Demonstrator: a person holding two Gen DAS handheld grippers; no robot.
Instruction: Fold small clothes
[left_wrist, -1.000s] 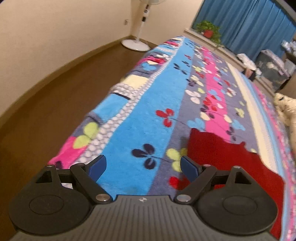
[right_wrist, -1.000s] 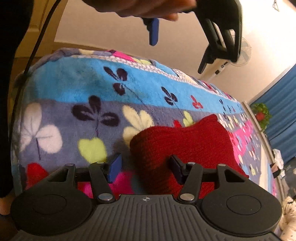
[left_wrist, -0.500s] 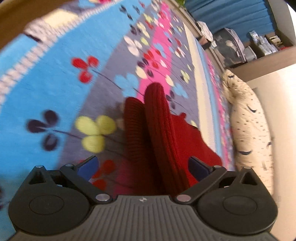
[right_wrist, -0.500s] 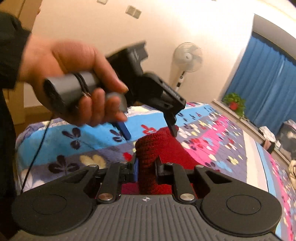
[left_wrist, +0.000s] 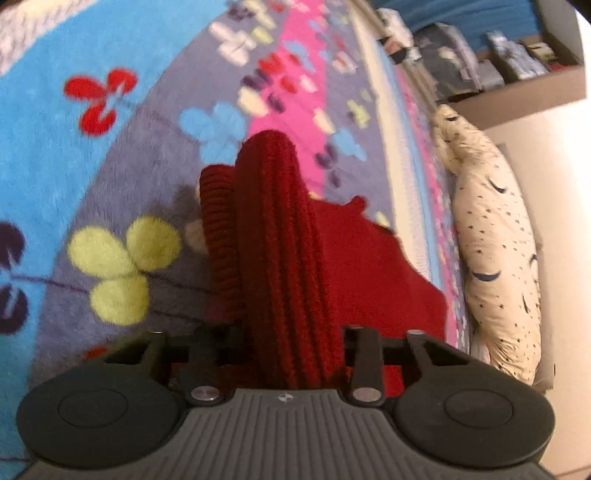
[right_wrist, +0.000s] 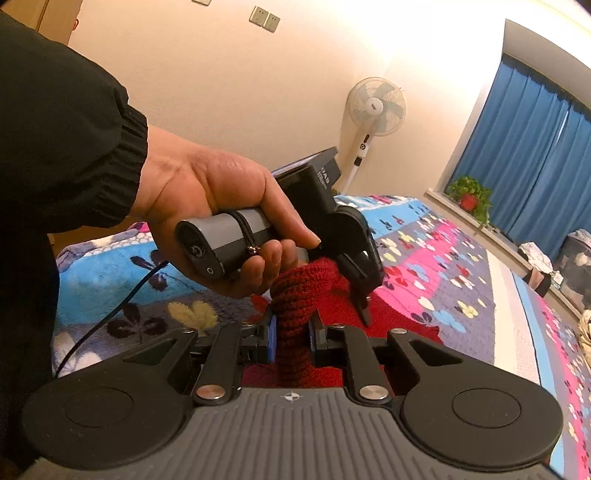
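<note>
**Both grippers on a red knitted garment on the bed**

A bed carries a fleece blanket (left_wrist: 122, 173) with blue, grey and pink stripes and flower shapes. A cream pillow (left_wrist: 495, 236) lies at its far side by the wall. In the right wrist view a standing fan (right_wrist: 376, 107) and blue curtains (right_wrist: 524, 147) stand behind the bed. The blanket around the garment is free.

The red knitted garment (left_wrist: 280, 236) is partly lifted into a ridge. The left gripper (left_wrist: 291, 350) is closing on this ridge, which sits between its fingers. The right gripper (right_wrist: 291, 336) pinches a raised fold tightly. The left hand (right_wrist: 229, 218) grips its handle.
</note>
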